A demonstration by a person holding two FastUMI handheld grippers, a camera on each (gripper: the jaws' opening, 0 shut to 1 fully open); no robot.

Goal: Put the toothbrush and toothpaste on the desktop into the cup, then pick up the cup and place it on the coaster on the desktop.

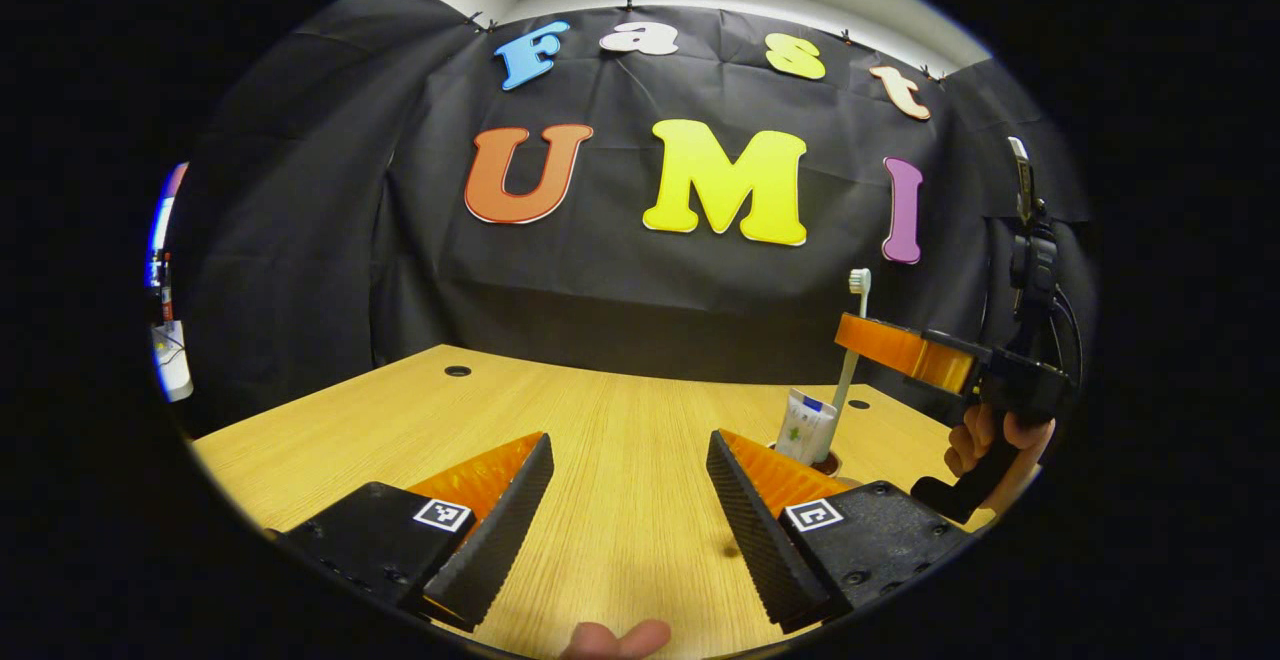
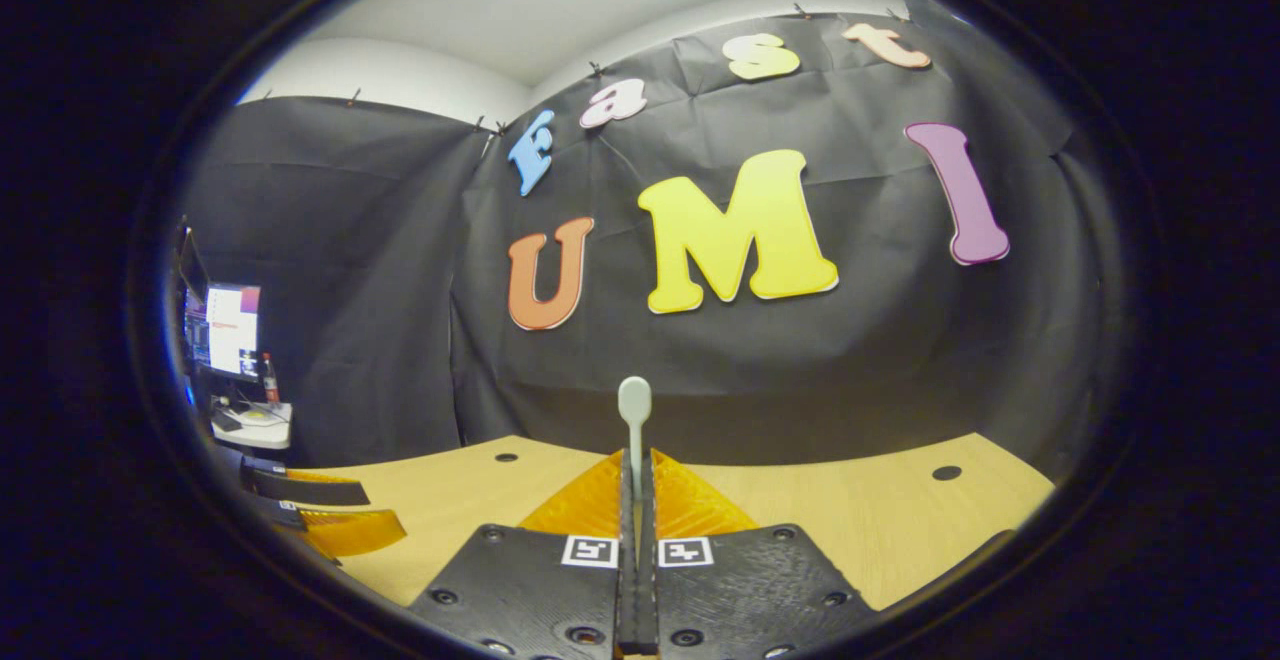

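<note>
The right gripper (image 2: 636,540) pinched the upright toothbrush (image 2: 634,420), directly above the cup (image 1: 826,461) holding the toothpaste (image 1: 806,427); the left gripper's (image 1: 630,485) jaws were spread.

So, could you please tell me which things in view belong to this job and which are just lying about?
Belonging to the job:
- toothbrush, clamped upright in the right gripper
- toothpaste, standing in the cup, whose rim just shows behind the left gripper
- desktop

Just lying about:
- monitor and bottle on a side table beyond the booth
</note>
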